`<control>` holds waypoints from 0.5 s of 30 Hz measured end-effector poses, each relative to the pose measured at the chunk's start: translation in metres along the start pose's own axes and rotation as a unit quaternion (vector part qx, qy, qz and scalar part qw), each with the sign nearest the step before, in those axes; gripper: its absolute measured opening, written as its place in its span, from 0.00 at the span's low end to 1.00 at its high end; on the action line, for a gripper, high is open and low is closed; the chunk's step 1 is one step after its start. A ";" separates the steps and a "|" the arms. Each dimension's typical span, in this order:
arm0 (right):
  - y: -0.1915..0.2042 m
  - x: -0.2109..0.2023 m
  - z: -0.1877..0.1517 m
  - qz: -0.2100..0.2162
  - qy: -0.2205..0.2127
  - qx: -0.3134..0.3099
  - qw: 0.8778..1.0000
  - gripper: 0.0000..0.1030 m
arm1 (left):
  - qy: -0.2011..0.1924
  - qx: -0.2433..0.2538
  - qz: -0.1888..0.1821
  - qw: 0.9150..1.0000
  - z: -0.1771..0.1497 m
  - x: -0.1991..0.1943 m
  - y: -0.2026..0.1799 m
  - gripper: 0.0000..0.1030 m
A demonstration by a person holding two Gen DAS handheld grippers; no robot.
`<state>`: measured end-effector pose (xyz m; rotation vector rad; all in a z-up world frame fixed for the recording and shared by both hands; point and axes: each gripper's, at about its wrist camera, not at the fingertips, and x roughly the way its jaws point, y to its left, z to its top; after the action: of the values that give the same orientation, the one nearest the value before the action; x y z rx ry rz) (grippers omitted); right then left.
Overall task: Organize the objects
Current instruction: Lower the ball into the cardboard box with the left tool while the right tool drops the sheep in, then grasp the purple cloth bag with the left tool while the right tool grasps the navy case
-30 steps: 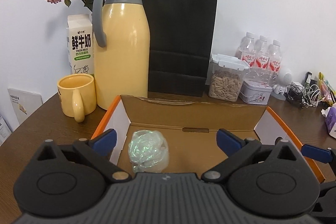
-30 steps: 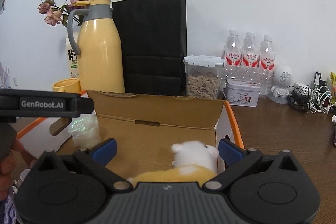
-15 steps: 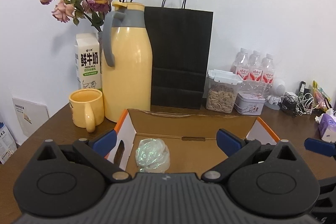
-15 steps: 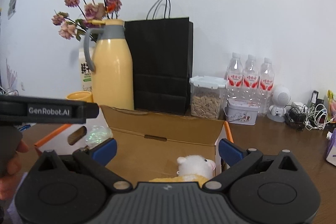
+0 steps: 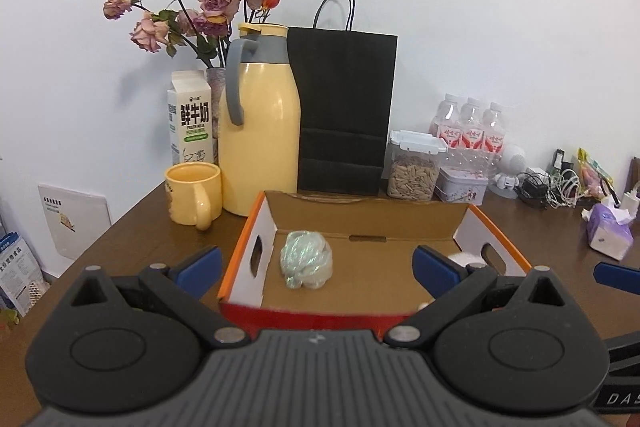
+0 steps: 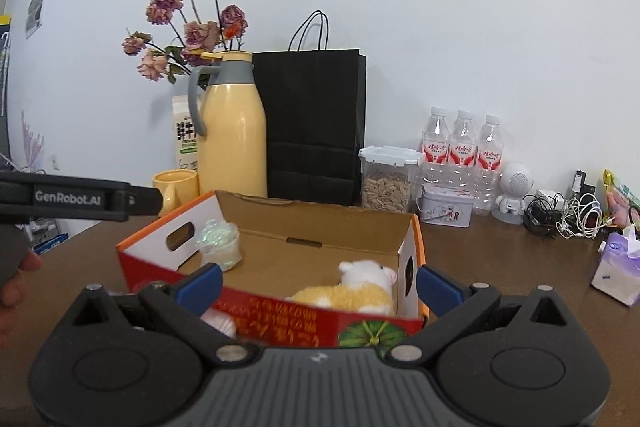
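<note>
Hovering w/ both grippers spread wide & empty before the cardboard box [image 6: 320,227], left gripper [image 5: 316,263] faces the crinkly bundle [image 5: 306,264] inside, right gripper [image 6: 319,281] nearer the plush toy [image 6: 352,289], lying lengthwise along box's front wall.

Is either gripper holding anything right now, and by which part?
Nothing is held. The left gripper and right gripper are both open and empty; the iridescent bundle and plush toy lie in the cardboard box.
</note>
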<state>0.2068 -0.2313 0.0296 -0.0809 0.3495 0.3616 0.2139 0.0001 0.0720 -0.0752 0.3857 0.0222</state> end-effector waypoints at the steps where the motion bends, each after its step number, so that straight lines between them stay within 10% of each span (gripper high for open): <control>1: 0.001 -0.005 -0.002 0.001 0.002 0.000 1.000 1.00 | 0.000 0.000 0.000 1.000 -0.003 -0.006 0.002 1.00; 15: 0.022 -0.042 -0.052 0.011 0.061 -0.007 0.998 1.00 | 0.045 0.003 -0.006 0.999 -0.055 -0.052 0.028 1.00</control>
<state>0.1459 -0.2323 -0.0046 -0.1129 0.4689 0.3813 0.1441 0.0233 0.0394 -0.0724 0.4750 0.0061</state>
